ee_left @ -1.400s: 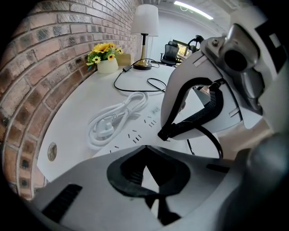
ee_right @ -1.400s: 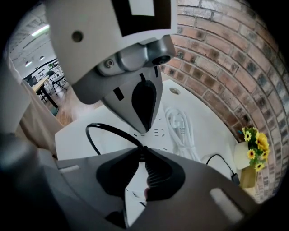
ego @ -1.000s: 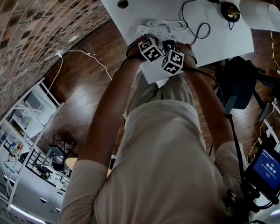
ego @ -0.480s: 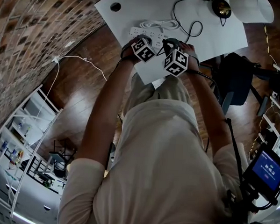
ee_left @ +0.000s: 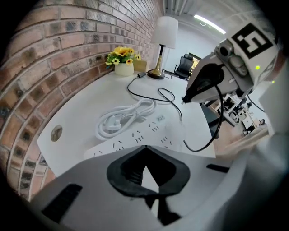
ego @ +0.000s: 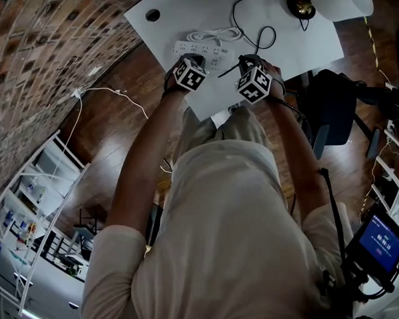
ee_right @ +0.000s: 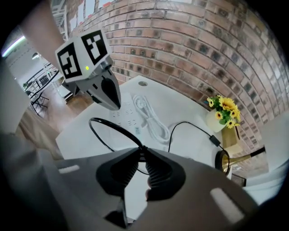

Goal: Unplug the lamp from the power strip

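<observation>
Lamp cord looks, to my eye, to be out of the power strip by now. At far left a brick wall runs along the white table, and the strip lies on the table's left part with its own white lead coiled just beyond it. The sockets that show in the left gripper view stand empty, though the strip's near end is hidden behind the gripper body. The left gripper points down at that near end with its tips met and nothing between them. It is probably placed there to steady the strip against a pull, but whether it touches I cannot tell. To its right the right gripper is raised above the table, its jaws pinched on the black cord, which hangs away below it in a loose loop. Whether the plug itself sits inside the pads is not clear. Holding it high keeps the freed end off the sockets. Farther right the cord trails past an inline switch to the lamp, which has a brass base and a white shade and stands at the table's far corner near a pot of yellow flowers. The tabletop is smooth and bare but for these and a round cable port. Around it lie a dark wooden floor with a thin white cable on it and white shelving at the left, with a dark chair at the right.
</observation>
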### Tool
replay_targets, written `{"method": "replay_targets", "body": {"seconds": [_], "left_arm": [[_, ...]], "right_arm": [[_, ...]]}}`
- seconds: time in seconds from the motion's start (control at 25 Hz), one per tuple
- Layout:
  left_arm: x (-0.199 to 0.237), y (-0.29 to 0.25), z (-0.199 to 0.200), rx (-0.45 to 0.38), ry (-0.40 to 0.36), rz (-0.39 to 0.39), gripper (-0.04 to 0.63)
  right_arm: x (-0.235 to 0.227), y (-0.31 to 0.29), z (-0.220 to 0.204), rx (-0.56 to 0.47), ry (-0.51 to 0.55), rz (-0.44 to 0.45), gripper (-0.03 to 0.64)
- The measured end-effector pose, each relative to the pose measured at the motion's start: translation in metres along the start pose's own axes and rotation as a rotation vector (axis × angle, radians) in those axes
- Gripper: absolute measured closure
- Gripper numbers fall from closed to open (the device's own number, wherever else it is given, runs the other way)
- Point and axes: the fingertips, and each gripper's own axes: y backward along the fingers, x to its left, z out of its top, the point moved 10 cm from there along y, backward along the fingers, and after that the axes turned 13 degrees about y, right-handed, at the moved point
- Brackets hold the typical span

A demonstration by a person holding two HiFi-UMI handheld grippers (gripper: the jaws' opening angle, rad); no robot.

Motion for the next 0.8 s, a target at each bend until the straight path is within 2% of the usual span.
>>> {"method": "replay_targets", "body": {"seconds": [0.12, 0.28, 0.44, 0.48, 0.6, 0.8], "left_arm": [[-0.003, 0.017, -0.005, -0.055, 0.042, 0.000, 0.592], [-0.007, 0.038, -0.021, -0.077, 0.084, -0.005, 0.592], [-0.010, 0.058, -0.037, -0.099, 0.173, 0.003, 0.591], [-0.012, 0.062, -0.041, -0.107, 0.193, 0.006, 0.591], [-0.019, 0.074, -0.051, -0.130, 0.220, 0.022, 0.591], [-0.039, 0.095, -0.054, -0.179, 0.214, 0.048, 0.591]], "right_arm": [[0.003, -0.008, -0.009, 0.009, -0.014, 0.023, 0.566], [0.017, -0.019, -0.006, 0.018, 0.040, 0.081, 0.566], [0.030, -0.035, 0.000, 0.053, 0.066, 0.094, 0.561], [0.032, -0.038, 0.000, 0.058, 0.059, 0.098, 0.552], [0.033, -0.036, 0.003, 0.039, 0.039, 0.102, 0.463], [0.034, -0.005, -0.004, -0.041, -0.002, 0.087, 0.443]]}}
